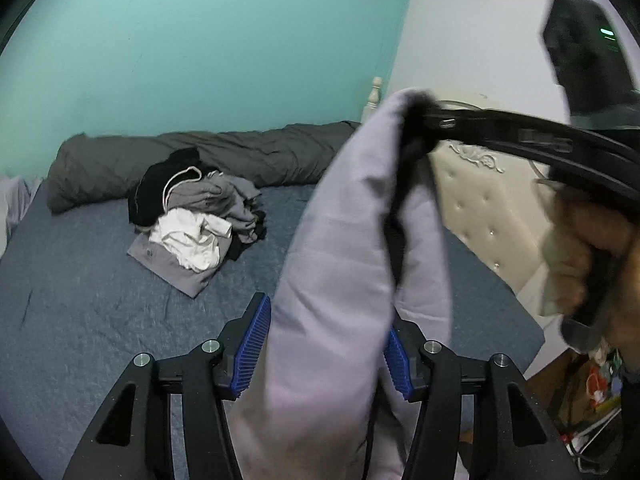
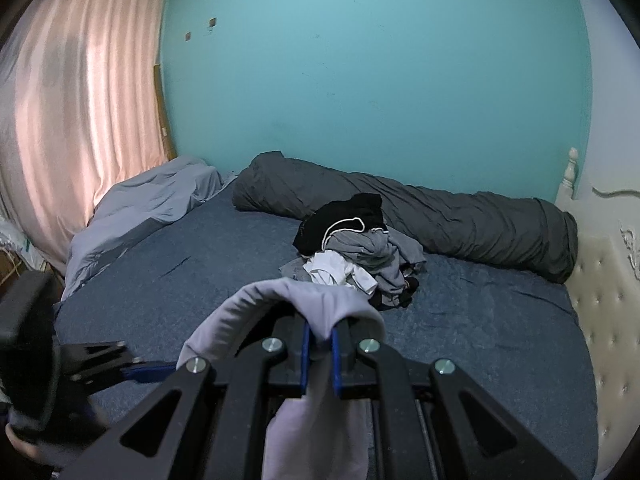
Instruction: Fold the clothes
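Lilac-grey garment is being held up above the bed in the left wrist view, hanging in a long fold that is passing between the two blue pads of the left gripper. The jaws of that gripper are being kept wide apart, and the cloth is lying loosely between them, not pinched. The top of the fold is being held by the right gripper, reaching in from the right with a hand wrapped round its handle. Behind, a pile of clothes in black, grey and white is lying on the blue-grey bed sheet, just in front of a rolled dark grey duvet. A cream tufted headboard is standing to the right.

In the right wrist view, the garment is being clamped between the blue pads of the right gripper, draped over the fingertips and hanging below. The left gripper is being seen at the lower left edge, blurred. The pile of clothes is lying well apart on the sheet, beside the duvet, and a pink curtain is hanging at the left.
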Demonstrator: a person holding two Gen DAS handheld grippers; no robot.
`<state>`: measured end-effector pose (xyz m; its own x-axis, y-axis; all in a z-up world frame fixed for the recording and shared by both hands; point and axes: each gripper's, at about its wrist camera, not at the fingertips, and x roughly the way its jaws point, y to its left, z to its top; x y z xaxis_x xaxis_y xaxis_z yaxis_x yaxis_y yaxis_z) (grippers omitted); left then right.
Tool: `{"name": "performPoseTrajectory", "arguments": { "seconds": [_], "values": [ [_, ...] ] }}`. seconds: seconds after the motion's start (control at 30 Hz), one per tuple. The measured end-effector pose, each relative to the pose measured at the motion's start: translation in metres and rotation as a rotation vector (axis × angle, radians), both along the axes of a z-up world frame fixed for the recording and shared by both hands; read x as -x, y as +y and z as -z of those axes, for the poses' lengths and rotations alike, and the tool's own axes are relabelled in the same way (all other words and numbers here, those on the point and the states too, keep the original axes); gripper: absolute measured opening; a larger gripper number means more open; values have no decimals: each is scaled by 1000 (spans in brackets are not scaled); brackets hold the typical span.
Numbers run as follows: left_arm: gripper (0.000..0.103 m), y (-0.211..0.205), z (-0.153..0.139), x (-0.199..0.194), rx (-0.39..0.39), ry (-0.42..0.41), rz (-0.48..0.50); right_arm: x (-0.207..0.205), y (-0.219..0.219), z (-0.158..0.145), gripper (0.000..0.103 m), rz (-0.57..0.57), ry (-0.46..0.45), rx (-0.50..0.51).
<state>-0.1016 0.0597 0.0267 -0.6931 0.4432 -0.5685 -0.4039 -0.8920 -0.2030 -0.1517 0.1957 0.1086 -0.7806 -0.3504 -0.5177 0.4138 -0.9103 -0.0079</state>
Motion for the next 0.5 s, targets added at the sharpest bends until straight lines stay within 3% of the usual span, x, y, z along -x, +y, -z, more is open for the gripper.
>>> {"name": "performPoseTrajectory", "arguments": {
  "seconds": [0.03, 0.1, 0.27, 0.5],
  "values": [
    [45, -1, 2, 2, -4, -3, -1, 0, 0, 0, 8, -3, 2, 1],
    [14, -1, 5, 4, 8, 0, -5, -2, 1, -1, 8, -5, 4, 0],
    [10, -6, -10, 5, 35, 52, -18, -6, 5, -6, 8, 0, 29, 25],
    [9, -32, -70, 2, -14, 131, -56, -19, 14, -46, 8, -7, 113, 48]
  ]
}}
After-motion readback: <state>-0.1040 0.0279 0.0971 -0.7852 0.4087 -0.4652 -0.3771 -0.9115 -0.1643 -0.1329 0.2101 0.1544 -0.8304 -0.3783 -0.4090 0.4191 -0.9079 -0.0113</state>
